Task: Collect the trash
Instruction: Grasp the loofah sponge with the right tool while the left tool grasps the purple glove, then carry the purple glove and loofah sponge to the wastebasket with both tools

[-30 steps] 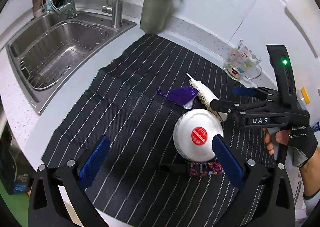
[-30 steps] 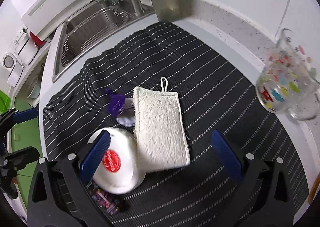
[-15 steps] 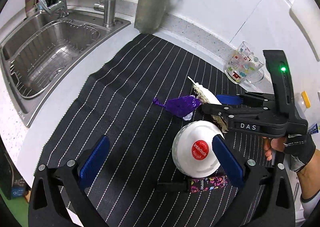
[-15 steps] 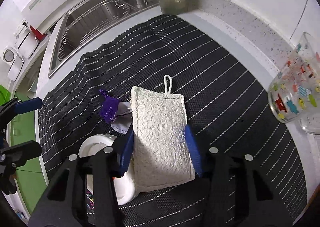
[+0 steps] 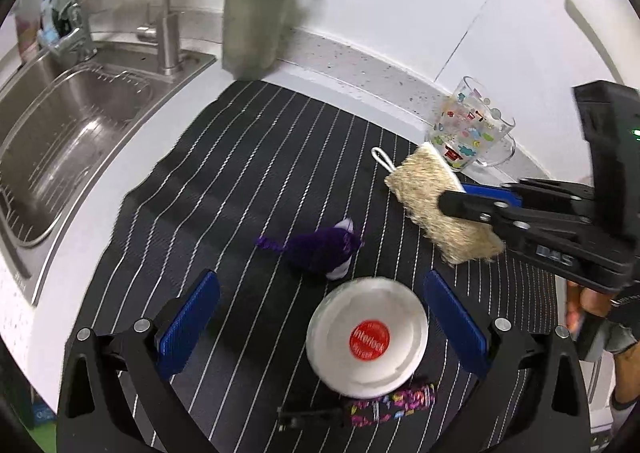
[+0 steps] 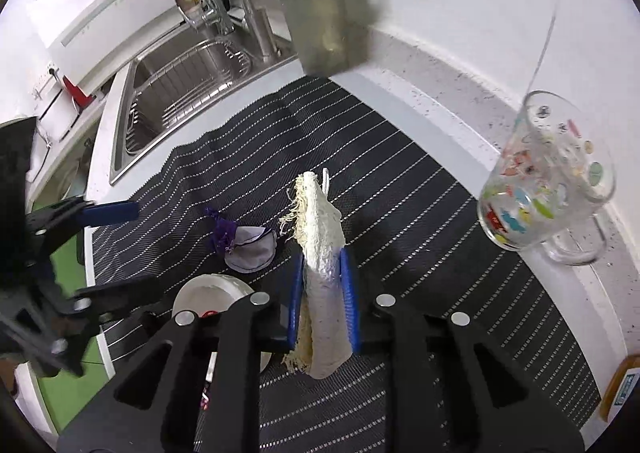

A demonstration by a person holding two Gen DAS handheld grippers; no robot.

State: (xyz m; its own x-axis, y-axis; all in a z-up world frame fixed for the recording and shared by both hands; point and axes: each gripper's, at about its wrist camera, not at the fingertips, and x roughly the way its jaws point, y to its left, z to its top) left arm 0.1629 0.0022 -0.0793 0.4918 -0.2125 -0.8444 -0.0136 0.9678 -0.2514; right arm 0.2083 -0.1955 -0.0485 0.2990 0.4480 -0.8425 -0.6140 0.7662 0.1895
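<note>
My right gripper (image 6: 323, 285) is shut on a cream loofah sponge (image 6: 322, 249) and holds it on edge above the striped mat; it also shows lifted in the left wrist view (image 5: 436, 209). My left gripper (image 5: 320, 317) is open and empty, low over the mat. Between its fingers sits a white round lid with a red sticker (image 5: 368, 337). A purple crumpled wrapper (image 5: 320, 249) lies just beyond the lid; the right wrist view shows it (image 6: 240, 241) left of the sponge. A small patterned wrapper (image 5: 392, 405) lies under the lid's near edge.
A black striped mat (image 5: 240, 173) covers the counter. A steel sink (image 5: 60, 133) with a tap is at the left. A grey lidded bin (image 5: 256, 13) stands at the back wall. A printed glass mug (image 5: 468, 133) stands at the back right.
My right gripper closed on the sponge and lifted it off the mat, turning it on edge. My left gripper drew closer to the lid.
</note>
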